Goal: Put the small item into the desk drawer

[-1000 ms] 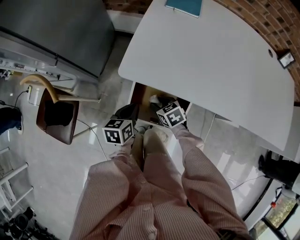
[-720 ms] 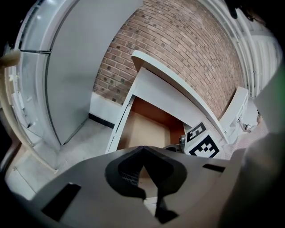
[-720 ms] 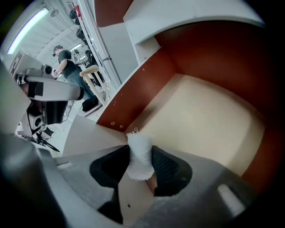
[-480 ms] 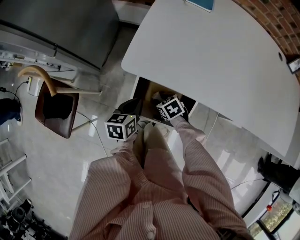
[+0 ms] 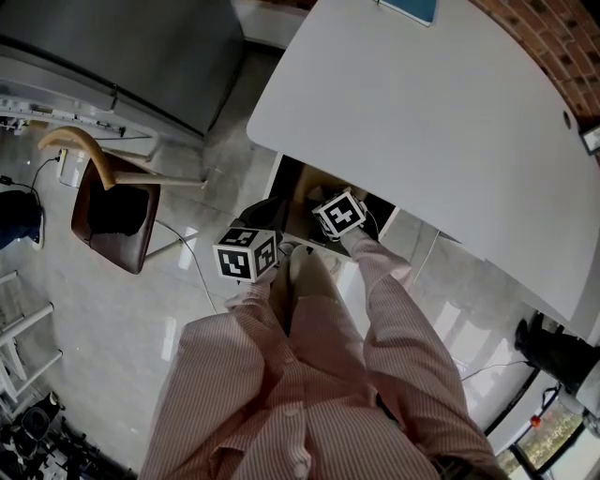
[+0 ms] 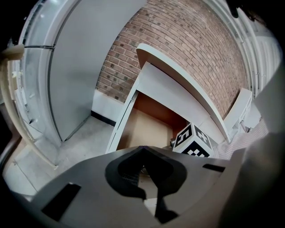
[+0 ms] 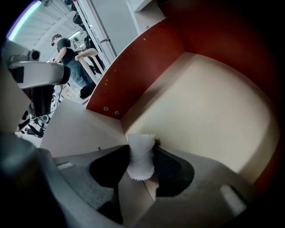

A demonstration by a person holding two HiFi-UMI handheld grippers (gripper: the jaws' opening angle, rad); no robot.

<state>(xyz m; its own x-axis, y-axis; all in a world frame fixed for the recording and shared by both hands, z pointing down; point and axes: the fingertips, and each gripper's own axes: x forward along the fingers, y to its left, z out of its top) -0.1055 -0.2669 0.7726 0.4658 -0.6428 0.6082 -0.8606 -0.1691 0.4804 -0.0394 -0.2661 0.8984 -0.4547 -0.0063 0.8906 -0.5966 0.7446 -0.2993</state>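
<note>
In the head view, the right gripper (image 5: pixel 339 214) was inside the open wooden drawer (image 5: pixel 302 192) under the white desk (image 5: pixel 422 112). In the left gripper view, the left gripper (image 6: pixel 143 151) hung just outside, its jaws together and empty. In the right gripper view, the jaws pinched the small white crinkle-edged packet (image 7: pixel 140 156) above the drawer floor, probably for release.

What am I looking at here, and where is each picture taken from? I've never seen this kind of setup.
No robot: a person in a striped shirt holds a two-jaw gripper in each hand. The head view looks down from the person's head onto a white desk with its drawer open. The other two views come from cameras riding on the grippers. The right gripper is clamped on a small white item with zigzag edges, inside the drawer. The left gripper, jaws together and empty, is outside it. A teal thing lies at the desk's far edge.
</note>
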